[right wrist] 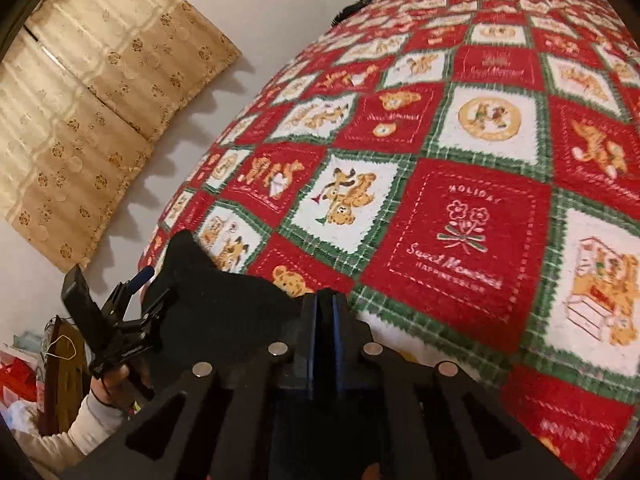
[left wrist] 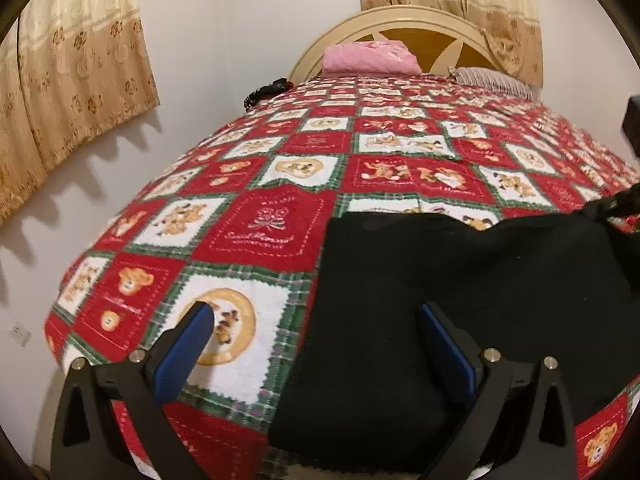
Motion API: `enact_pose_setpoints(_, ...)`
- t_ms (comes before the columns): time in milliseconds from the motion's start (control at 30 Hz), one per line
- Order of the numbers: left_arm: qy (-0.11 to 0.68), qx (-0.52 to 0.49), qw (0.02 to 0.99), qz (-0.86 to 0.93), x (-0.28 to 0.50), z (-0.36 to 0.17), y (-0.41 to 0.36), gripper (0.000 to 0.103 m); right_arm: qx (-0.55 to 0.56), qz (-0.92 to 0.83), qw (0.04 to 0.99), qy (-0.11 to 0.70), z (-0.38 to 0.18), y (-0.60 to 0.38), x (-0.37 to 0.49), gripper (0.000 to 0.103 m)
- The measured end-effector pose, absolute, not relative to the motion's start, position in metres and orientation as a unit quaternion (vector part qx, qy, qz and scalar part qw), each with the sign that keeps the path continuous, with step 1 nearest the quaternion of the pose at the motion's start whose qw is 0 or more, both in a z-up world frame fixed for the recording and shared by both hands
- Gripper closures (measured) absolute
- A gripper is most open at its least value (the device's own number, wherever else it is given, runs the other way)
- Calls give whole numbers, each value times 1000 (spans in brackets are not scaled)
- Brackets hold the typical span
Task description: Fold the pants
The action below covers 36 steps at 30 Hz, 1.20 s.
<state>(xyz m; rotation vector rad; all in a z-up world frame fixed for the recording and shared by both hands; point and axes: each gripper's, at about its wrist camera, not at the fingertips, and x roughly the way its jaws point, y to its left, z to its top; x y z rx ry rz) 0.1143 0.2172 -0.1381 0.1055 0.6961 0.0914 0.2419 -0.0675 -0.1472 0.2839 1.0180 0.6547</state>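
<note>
Left wrist cam: my left gripper (left wrist: 316, 344) is spread wide, blue pads (left wrist: 182, 356) far apart at the bottom of the frame, nothing pinched. The black pants (left wrist: 460, 300) lie flat on the red, white and green teddy-bear quilt (left wrist: 280, 224), filling the lower right of the frame. The right-hand pad sits over the fabric, the left-hand one over a white quilt square; the pants' left edge runs up between them. Can't tell if either pad touches cloth.

Right wrist cam: right gripper (right wrist: 324, 312) is clamped, jaws pressed together at bottom centre. Dark fabric of the pants (right wrist: 224, 304) bunches up right at the tips, lifted into a peak toward the left of the frame. Looks like I'm pinching an edge of it, tho black on black is hard to read. At lower left I see the left gripper (right wrist: 144, 292) from the side, jaws apart, held by a hand (right wrist: 116, 384) in a pale sleeve (right wrist: 84, 424).

Background: pink pillow (left wrist: 368, 58) and headboard (left wrist: 400, 28) at top centre, beige curtains (left wrist: 72, 80) upper left.
</note>
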Motion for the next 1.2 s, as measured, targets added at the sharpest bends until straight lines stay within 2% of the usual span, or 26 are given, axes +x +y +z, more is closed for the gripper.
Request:
enact_pose_setpoints(300,364,16,930,47,119,-141,225,0,59,320,853,407,-98,-54,173,94)
enact_pose_setpoints(600,368,10,929,43,118,-143,226,0,0,374,820,433,-136,10,126,94)
enact_pose_setpoints(733,369,5,928,42,119,-143,227,0,2,373,808,456,-158,16,123,93)
enact_pose_setpoints(900,357,31,932,60,109,-127,218,0,27,373,810,452,-153,6,124,92)
enact_pose_setpoints(933,344,40,936,61,103,-119,213,0,29,364,819,442,-147,0,122,88)
enact_pose_setpoints(1000,322,46,944,51,95,-106,204,0,45,351,834,424,-134,-22,116,45)
enact_pose_setpoints(1033,314,48,947,44,92,-99,199,0,62,345,839,416,-128,-39,113,41)
enact_pose_setpoints(1200,302,60,951,-4,96,-82,162,0,110,273,875,385,-103,-123,99,41)
